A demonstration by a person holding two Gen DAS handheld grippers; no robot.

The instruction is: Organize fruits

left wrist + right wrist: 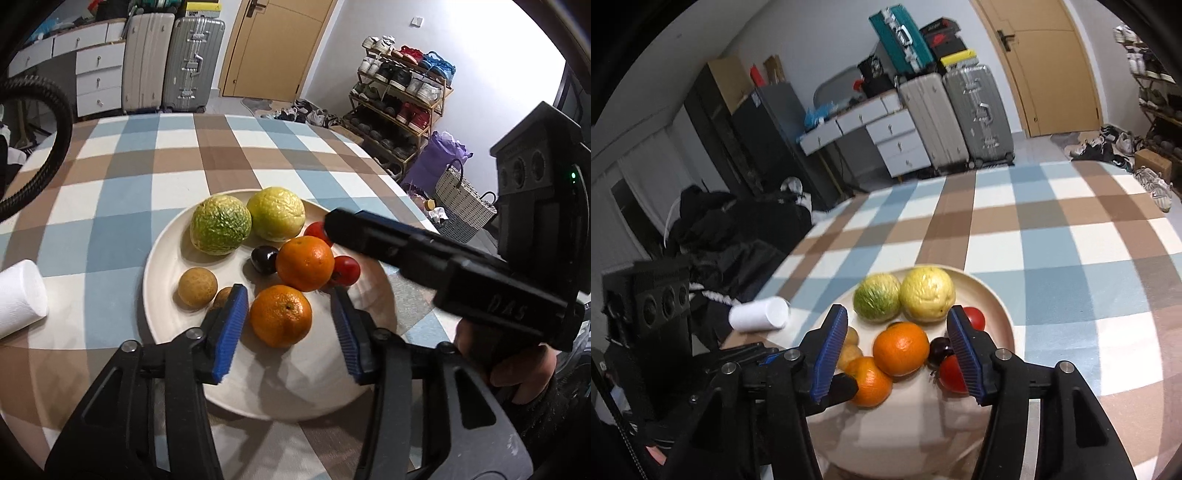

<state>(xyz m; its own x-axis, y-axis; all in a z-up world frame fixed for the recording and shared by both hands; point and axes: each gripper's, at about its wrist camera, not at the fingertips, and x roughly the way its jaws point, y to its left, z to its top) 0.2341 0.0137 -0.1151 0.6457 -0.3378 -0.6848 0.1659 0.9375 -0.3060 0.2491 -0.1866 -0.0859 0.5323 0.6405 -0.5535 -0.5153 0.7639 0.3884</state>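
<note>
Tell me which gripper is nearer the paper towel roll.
Left. The left gripper hangs over the plate's side facing the paper towel roll; the right gripper is over the middle of the plate, farther away.

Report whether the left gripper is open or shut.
Open. The left gripper has its blue pads spread either side of an orange, not touching it.
</note>
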